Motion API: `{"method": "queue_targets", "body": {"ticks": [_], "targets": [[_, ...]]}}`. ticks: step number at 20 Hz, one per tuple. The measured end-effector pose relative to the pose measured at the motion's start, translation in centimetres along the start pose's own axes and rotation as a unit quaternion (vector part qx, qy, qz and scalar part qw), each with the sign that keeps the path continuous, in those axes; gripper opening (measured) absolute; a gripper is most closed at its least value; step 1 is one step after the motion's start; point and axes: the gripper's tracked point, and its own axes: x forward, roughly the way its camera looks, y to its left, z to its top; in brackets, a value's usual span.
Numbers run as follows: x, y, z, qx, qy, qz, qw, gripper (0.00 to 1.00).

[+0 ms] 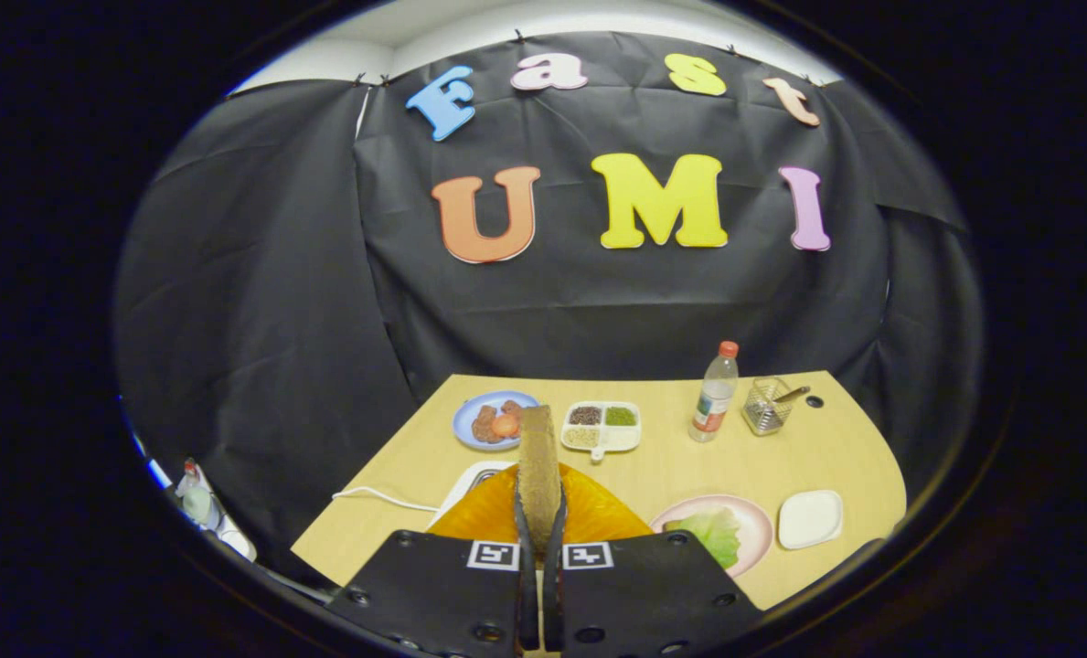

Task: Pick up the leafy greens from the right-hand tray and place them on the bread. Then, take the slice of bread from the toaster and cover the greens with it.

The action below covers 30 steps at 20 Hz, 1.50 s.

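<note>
gripper view shows my claw (540, 535) nearly closed, both fingers pinching a slice of bread (539, 461) that stands on edge between them and rises straight ahead, so i hold it by its lower part with the broad faces against the pads. i judge this is the toaster slice, lifted and carried upright because that is how it comes out of a slot; it has to be tipped flat before it can cover anything. just under the slice sits an orange plate (598, 516), and beside that, a white appliance (479, 477) with a white cord (380, 498) trailing off over the wooden table (826, 457); i take it for the toaster, though little of it is clear. the leafy greens (713, 535) lie on a pink plate (753, 525) to the right of my fingers, apart from the slice i hold, and i cannot tell whether bread lies under them. next to that plate is a small white dish (810, 518), which looks bare. farther back, a blue plate (495, 419) holds brownish pieces and something orange-red, a white divided tray (602, 427) holds dark, green and pale fillings in separate compartments, a clear bottle (715, 391) with a red cap stands upright, and a wire-mesh cup (767, 404) has a utensil leaning in it. my next move, as i judge it, is to swing right over the greens and lay the slice down.
</note>
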Motion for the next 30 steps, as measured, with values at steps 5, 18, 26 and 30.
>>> {"method": "queue_targets", "body": {"ticks": [5, 18, 26, 30], "targets": [[1.1, -5.8, -1.5, 0.036, 0.005, -0.031, 0.999, 0.03], [5.2, -15.3, -8.4, 0.116, 0.043, -0.059, 0.991, 0.03], [7.7, -16.6, -12.9, 0.119, 0.082, -0.056, 0.988, 0.04], [8.3, -17.3, -13.8, 0.127, 0.085, -0.050, 0.987, 0.04]]}}
